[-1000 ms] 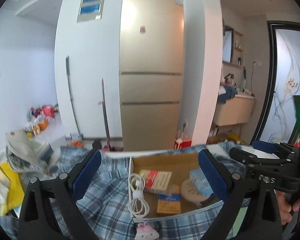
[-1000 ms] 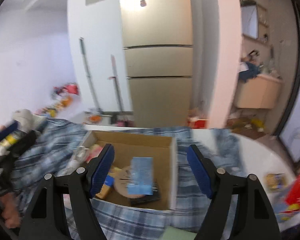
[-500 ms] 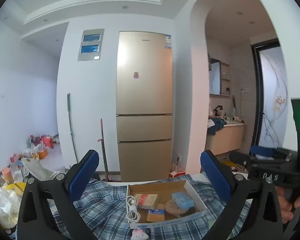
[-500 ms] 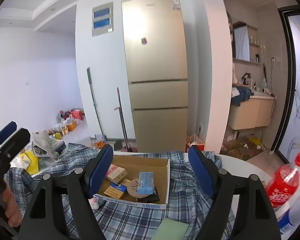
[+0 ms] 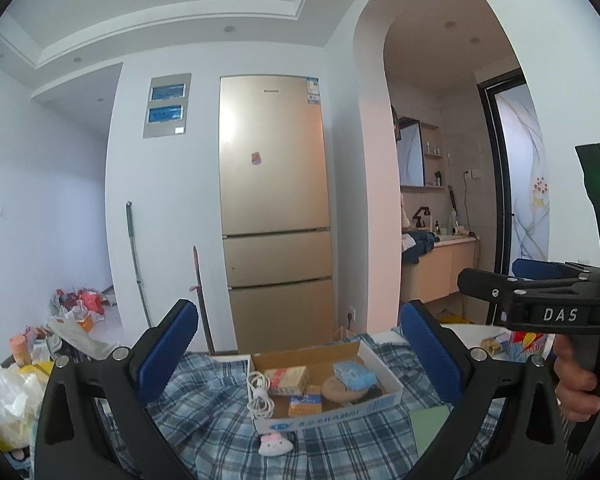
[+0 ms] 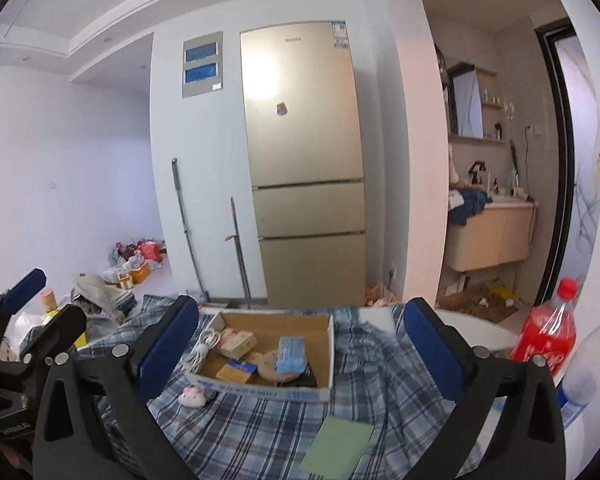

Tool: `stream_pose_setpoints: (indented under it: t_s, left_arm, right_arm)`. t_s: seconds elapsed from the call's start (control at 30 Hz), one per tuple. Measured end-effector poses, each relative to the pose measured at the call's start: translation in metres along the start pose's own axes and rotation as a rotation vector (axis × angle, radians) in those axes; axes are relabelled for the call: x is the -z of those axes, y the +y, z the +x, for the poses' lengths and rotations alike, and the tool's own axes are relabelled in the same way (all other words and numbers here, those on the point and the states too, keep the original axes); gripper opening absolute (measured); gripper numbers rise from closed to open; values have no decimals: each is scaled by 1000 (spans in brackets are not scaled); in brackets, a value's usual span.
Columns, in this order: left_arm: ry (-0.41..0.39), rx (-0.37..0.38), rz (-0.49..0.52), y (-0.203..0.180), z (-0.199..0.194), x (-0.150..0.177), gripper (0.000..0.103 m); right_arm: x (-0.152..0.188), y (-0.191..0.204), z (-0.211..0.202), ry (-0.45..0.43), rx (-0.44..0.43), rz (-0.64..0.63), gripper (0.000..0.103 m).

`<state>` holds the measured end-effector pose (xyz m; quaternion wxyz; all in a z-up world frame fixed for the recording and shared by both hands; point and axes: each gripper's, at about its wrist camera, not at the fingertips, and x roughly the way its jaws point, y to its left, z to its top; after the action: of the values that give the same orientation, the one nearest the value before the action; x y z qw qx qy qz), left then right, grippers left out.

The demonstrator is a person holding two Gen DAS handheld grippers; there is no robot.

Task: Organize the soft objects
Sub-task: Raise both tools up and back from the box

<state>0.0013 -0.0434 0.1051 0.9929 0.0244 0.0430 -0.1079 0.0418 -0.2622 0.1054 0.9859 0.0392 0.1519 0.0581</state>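
left claw (image 5: 298, 354): released, jaws spread wide, nothing between them; raised and drawn back since a second ago.
right claw (image 6: 300, 340): released, jaws wide, empty; likewise pulled back and up from its earlier close position over the box.
cardboard box (image 6: 331, 344): ahead of and below both claws, framed between the jaws; smaller in view than before.
box contents: white cable (image 5: 260, 394), blue packet (image 6: 291, 354), small cartons.
plush toy (image 5: 275, 444): on the plaid cloth (image 6: 252, 432), just short of the box's near wall, below the left claw.
green pad (image 6: 338, 442): on the cloth, below the right claw.
red bottle (image 6: 548, 338): right of the right claw.
meaning: judged a retreat between picks; plush toy and pad remain outside the box.
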Motion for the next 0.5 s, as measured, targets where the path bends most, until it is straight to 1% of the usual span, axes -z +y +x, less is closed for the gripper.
stream_pose_setpoints:
  t_s: [0.07, 0.17, 0.3, 0.4, 0.5]
  left_arm:
    - [34, 0, 12, 1, 6, 8, 103]
    - [59, -12, 9, 6, 14, 19, 103]
    - [66, 6, -62, 19, 21, 33, 103]
    - [63, 9, -54, 21, 26, 42, 103]
    - [83, -2, -83, 27, 35, 56, 103]
  right_arm:
    - [7, 1, 1, 11, 4, -2, 102]
    - [17, 2, 5, 28, 10, -12, 102]
    - [31, 2, 14, 68, 6, -20, 102]
    - [41, 0, 25, 113, 2, -10, 102]
    - [54, -2, 40, 174, -10, 5, 102]
